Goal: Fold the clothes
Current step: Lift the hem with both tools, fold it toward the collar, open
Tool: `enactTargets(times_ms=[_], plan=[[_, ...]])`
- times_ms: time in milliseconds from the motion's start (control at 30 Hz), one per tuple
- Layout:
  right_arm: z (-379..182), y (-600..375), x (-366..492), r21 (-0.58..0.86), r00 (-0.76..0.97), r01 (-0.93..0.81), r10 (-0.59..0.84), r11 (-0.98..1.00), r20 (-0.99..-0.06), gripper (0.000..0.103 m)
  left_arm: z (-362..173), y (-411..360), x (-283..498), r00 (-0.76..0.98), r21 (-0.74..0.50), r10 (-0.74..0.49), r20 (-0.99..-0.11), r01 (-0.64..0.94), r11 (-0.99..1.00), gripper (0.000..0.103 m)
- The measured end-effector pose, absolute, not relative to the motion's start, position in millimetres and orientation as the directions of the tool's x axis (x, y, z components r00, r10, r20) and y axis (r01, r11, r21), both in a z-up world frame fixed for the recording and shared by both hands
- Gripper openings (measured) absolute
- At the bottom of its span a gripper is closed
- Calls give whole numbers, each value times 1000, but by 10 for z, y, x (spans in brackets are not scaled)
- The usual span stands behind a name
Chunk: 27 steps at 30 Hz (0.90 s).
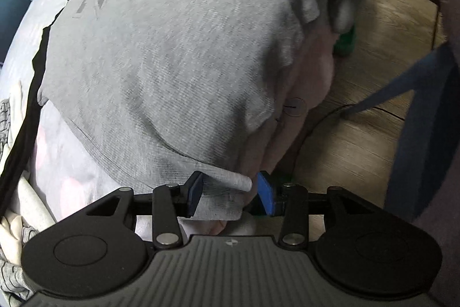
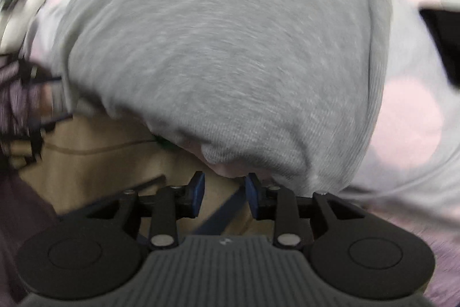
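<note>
Grey shirt (image 1: 178,53) lies spread over a pink-patterned sheet (image 1: 66,160), its near edge at the drop-off above the wood floor (image 1: 359,134).

Left gripper (image 1: 228,196): jaws apart, with a grey hem corner lying between the blue pads (image 1: 194,193). Cloth touches the left pad, and a gap shows at the right pad, so it is not clamped.

Right gripper (image 2: 224,193): jaws apart, nothing between them. It sits just below the shirt's (image 2: 224,53) hanging edge, with floor visible through the gap. Heavy blur in the right view suggests that gripper is moving.

The scene fits either lining up to grab the near edge or having just let it go. One frame can't settle which.

If it's a grab, doing it well means:
- Left closes only once the hem sits deep between the pads; a thin bite on knit will slip out under tension.
- Right needs cloth between the pads, not just next to them. It should take the hem only, not the sheet (image 2: 408,111) beneath.
- Both grips should hold the same edge so the fold line comes out straight.
- Lift evenly, since the knit stretches and will skew if one side leads.

Risks: the edge could slide off toward the floor, and the cable (image 1: 316,120) near the left gripper could snag.
</note>
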State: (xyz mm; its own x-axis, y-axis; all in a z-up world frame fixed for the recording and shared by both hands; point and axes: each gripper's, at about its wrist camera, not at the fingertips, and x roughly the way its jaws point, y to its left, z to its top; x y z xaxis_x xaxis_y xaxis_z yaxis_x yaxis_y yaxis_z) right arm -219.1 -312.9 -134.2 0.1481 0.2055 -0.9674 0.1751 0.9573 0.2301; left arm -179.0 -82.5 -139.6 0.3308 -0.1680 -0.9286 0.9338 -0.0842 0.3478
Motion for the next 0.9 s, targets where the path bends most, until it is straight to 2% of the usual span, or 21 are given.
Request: enactTargets(times_ms=[33, 100, 200, 267, 300, 533, 633, 900], plan=[[-1360, -3143, -2178, 243, 152, 203, 215, 949, -965, 34, -1409, -820, -1774, 335, 351, -163, -928, 933, -76, 31], [-1388, -3160, -2143, 267, 166, 248, 230, 931, -959, 34, -1429, -809, -1739, 340, 352, -155, -927, 934, -57, 26], [-1435, -3192, -2086, 297, 191, 318, 246, 900, -950, 32, -1441, -803, -1695, 347, 354, -151, -926, 935, -23, 13], [-1474, -3209, -2054, 280, 187, 349, 226, 894, -956, 8, -1429, -786, -1662, 348, 351, -151, -925, 936, 2, 6], [-1477, -3214, -2049, 272, 183, 355, 219, 894, -958, 3, -1412, -773, -1650, 342, 344, -153, -927, 939, 13, 4], [-1153, -3214, -2244, 285, 140, 265, 255, 921, -957, 1, -1092, -654, -1657, 267, 273, -182, -946, 962, -6, 2], [-989, -3225, -2345, 274, 108, 225, 256, 935, -961, 1, -1061, -616, -1703, 265, 275, -120, -957, 959, -73, 2], [-1059, -3134, -2395, 228, 37, 150, 225, 962, -974, 0, -1343, -627, -1773, 229, 227, -5, -973, 960, -164, 1]])
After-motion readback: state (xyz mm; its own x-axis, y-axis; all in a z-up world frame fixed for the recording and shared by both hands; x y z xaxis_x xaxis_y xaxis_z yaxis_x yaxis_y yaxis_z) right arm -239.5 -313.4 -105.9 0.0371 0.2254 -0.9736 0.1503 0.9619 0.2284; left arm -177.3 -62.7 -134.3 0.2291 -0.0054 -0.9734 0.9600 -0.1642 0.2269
